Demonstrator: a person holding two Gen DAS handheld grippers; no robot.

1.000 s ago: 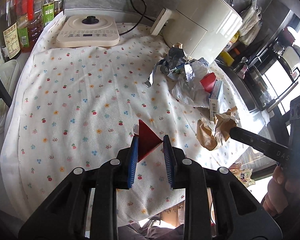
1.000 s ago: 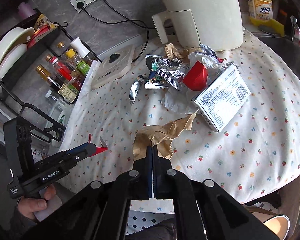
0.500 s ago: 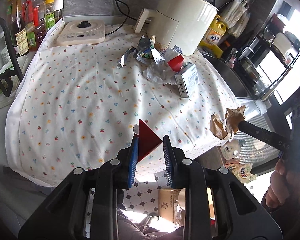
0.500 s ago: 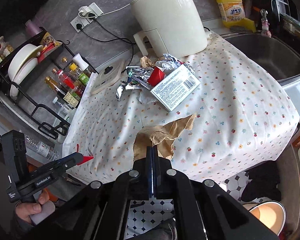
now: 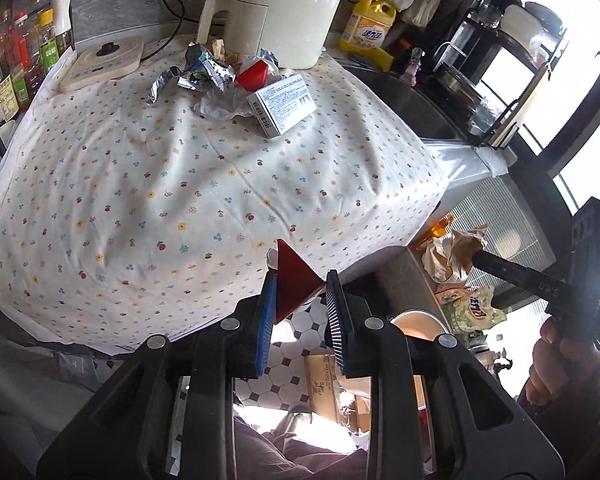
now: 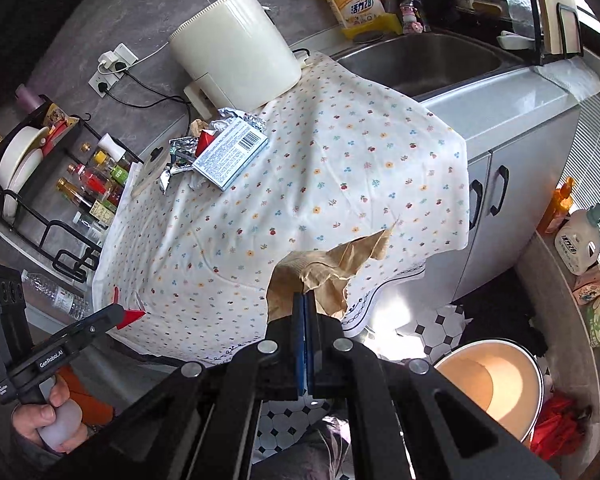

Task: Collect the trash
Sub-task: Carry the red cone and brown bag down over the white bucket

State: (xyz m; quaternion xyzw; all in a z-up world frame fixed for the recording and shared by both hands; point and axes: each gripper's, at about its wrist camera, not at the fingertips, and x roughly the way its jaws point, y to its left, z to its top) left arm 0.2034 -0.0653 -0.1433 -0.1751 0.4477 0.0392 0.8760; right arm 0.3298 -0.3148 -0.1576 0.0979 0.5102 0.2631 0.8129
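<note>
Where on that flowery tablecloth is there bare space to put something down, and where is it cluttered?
The whole near and middle stretch of the tablecloth is bare, from its front edge up to the white carton. The crowded part is the far edge: foil wrappers, a red box and crumpled plastic piled against the cream appliance.

The right gripper (image 6: 305, 312) is pinched tight on a crumpled brown paper scrap (image 6: 332, 270), held out past the front edge of the flower-dotted white tablecloth (image 6: 320, 168). Over at the lower left, the left gripper (image 6: 130, 315) clamps a small red triangular wrapper piece (image 6: 131, 315). Back near the cream round air fryer (image 6: 236, 64), a white printed cardboard box (image 6: 230, 154) lies among silver foil wrappers (image 6: 180, 152). A cream round bin (image 6: 496, 384) stands open on the tiled floor, lower right.
</note>
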